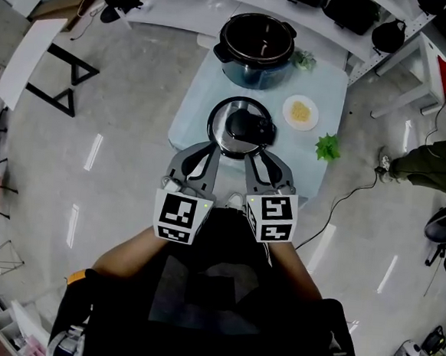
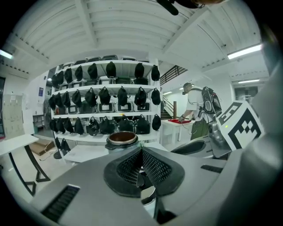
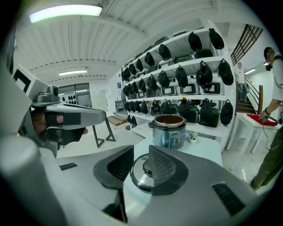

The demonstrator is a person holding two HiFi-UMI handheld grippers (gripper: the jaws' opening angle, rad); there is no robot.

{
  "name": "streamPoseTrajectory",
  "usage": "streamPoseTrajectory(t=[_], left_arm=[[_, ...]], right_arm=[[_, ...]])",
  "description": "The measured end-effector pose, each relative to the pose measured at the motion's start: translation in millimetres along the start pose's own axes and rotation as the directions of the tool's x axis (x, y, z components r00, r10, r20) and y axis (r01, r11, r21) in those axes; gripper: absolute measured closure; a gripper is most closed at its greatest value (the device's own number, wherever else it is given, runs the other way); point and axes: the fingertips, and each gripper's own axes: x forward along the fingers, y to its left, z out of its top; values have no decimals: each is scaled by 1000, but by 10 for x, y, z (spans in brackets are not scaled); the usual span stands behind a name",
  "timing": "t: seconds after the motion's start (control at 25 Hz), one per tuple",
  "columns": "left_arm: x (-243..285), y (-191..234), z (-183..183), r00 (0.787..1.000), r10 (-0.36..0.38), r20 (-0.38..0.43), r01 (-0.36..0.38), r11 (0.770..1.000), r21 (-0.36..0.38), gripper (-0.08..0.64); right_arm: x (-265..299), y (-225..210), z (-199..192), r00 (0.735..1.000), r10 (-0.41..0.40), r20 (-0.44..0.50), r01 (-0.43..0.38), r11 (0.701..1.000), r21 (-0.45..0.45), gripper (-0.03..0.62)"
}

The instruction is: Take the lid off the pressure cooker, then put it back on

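Note:
The open pressure cooker pot (image 1: 256, 49) stands at the far end of the small pale blue table (image 1: 330, 90). Its lid (image 1: 242, 129), steel-rimmed with a black handle, lies flat on the table in front of it. Both grippers hover at the lid's near edge. My left gripper (image 1: 208, 148) is shut, its pads meeting with nothing between them (image 2: 141, 152); the pot (image 2: 121, 139) shows beyond. My right gripper (image 1: 261, 158) is open (image 3: 140, 163). The lid (image 3: 143, 174) is seen through its gap, apart from the pads, and the pot (image 3: 169, 130) stands behind.
A small plate of yellow food (image 1: 300, 112) and a green leafy sprig (image 1: 328, 147) sit on the table's right side. A little plant (image 1: 303, 61) stands beside the pot. Shelves of black bags (image 2: 106, 97) line the far wall. A person (image 2: 194, 106) stands at the right.

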Motion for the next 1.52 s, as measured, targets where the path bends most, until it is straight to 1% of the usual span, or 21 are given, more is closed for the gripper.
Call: streamPoseTrajectory(t=[0.16,0.4,0.56,0.68,0.72,0.76,0.88,1.08,1.2,1.32,1.44,1.52], left_arm=[[126,108,15,1000,12,-11,-12,1000,3,554],[375,279,91,1000,-27,-10,27,999,29,555],[606,552,72,993,-120,-25,121,991,49,554],[857,868,90,987,-157,-26,159,984,78,555],[926,953,110,983,-183,-29,184,979,88,555],[981,1005,123,975,-218,-36,220,971,94,555],[1113,1102,81,942,-328,-66,333,938,99,554],[1296,1263,-96,884,-455,-105,466,877,119,554],[1373,1351,-249,847,-514,-133,529,839,127,555],[1428,1412,-325,815,-560,-150,578,804,140,555],[1492,1424,-413,789,-590,-173,614,773,159,555],[1563,1405,-504,777,-600,-191,628,760,167,554]], right_arm=[[130,-49,23,1000,2,2,-2,1000,19,464],[410,-158,61,1000,-28,-6,28,999,36,448],[651,-169,70,993,-119,-26,121,988,94,432],[980,-199,175,986,-168,-22,169,977,128,418],[1055,-202,207,980,-195,-28,197,969,148,413],[1091,-203,216,972,-229,-42,233,958,170,409],[1164,-190,170,941,-323,-98,337,916,217,396],[1368,-213,60,894,-425,-141,448,860,245,375],[1462,-164,-43,869,-466,-164,494,827,267,355],[1535,-125,-110,846,-501,-182,533,803,268,337],[1590,-130,-218,826,-526,-203,564,778,276,329],[1637,-198,-309,817,-537,-210,577,770,274,321]])
